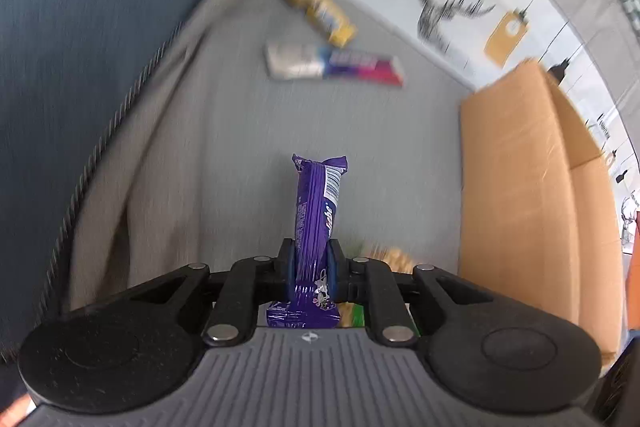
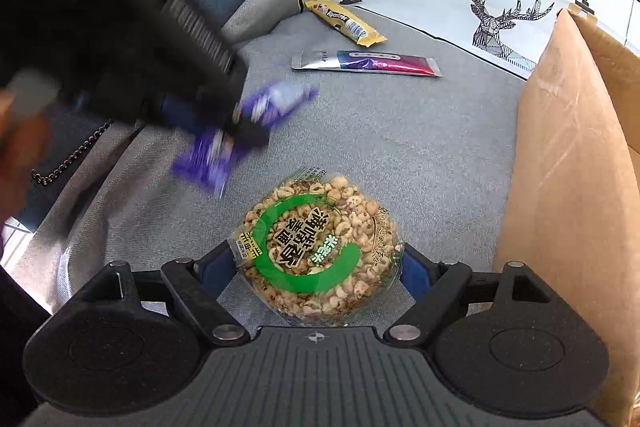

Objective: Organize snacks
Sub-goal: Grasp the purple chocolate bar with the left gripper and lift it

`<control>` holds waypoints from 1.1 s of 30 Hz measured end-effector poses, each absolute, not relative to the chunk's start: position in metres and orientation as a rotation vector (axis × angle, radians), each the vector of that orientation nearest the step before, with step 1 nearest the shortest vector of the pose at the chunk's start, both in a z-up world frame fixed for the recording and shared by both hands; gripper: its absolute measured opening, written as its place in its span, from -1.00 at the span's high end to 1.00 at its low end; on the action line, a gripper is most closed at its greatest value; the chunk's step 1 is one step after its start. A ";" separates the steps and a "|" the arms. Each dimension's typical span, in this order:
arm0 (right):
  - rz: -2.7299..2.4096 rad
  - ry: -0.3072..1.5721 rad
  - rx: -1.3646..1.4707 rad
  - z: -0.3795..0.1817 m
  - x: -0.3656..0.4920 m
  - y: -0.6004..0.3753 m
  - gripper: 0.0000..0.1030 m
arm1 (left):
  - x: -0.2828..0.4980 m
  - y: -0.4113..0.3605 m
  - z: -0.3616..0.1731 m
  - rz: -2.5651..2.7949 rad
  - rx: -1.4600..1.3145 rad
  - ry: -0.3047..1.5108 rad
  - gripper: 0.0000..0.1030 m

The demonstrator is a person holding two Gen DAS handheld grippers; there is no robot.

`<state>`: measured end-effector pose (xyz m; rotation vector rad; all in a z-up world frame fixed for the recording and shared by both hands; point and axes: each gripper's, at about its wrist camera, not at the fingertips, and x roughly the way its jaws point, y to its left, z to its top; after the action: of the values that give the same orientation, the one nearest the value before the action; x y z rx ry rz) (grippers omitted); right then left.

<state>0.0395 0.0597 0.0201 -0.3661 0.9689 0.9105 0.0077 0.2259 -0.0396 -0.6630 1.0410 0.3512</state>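
Observation:
My left gripper (image 1: 313, 263) is shut on a purple snack bar (image 1: 318, 203) that sticks up between its fingers above the grey sofa seat. It shows blurred in the right wrist view (image 2: 240, 123) with the purple bar (image 2: 224, 143). My right gripper (image 2: 316, 263) has its jaws wide on both sides of a round pack of puffed cereal with a green ring label (image 2: 316, 251); whether the pads press it I cannot tell. A yellow bar (image 2: 345, 21) and a silver-red sachet (image 2: 366, 62) lie farther back.
An open cardboard box (image 2: 568, 167) stands at the right, also in the left wrist view (image 1: 520, 187). A white cushion with a deer print (image 2: 500, 15) leans at the back. A dark blue backrest (image 1: 80, 27) and a small chain (image 2: 72, 155) are at the left.

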 end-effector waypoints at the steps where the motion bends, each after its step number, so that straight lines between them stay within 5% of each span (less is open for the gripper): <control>1: 0.911 0.972 -0.368 0.020 0.039 0.059 -0.65 | 0.008 0.227 -0.044 0.353 -0.668 1.067 0.67; 33: 0.902 1.016 -0.411 0.008 0.040 0.062 -0.66 | 0.023 0.212 -0.055 0.388 -0.560 1.144 0.58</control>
<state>0.0399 0.0619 0.0084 -0.4110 1.0157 0.9017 0.0235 0.2119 -0.0552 -0.5603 1.1439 0.3875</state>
